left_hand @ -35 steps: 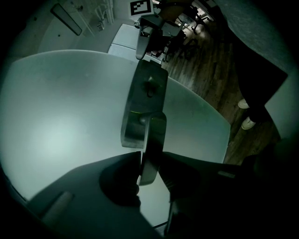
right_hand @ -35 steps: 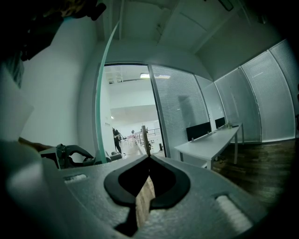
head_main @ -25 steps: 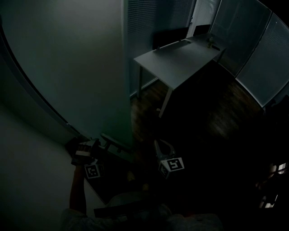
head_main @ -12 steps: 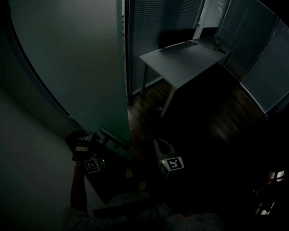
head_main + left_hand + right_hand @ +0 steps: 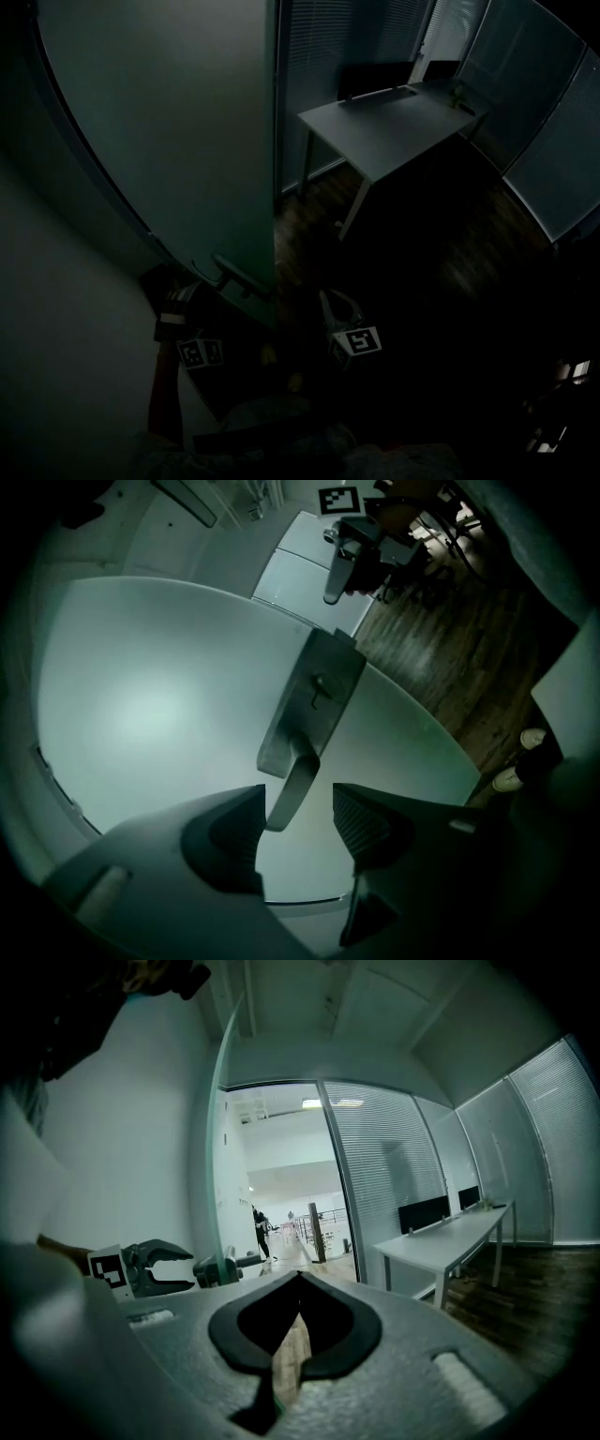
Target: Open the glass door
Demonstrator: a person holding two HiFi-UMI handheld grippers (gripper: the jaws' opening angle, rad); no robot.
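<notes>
The frosted glass door stands partly swung open, its edge facing the dark room. Its metal lever handle sits on a long plate. In the left gripper view my left gripper has the lever's tip between its jaws. The jaws are opening, and a gap shows beside the right pad. In the head view the left gripper sits just below the handle. My right gripper hangs to the door's right, away from it; its jaws are shut on nothing.
A grey desk stands beyond the doorway with blinds-covered glass walls behind it. A white wall lies to the left of the door. A bright corridor shows through the opening. The person's shoes are on the wooden floor.
The door's edge has swung to the right in the head view, opening wider. My left gripper has rolled and slid back slightly from the handle. The right gripper has barely shifted.
</notes>
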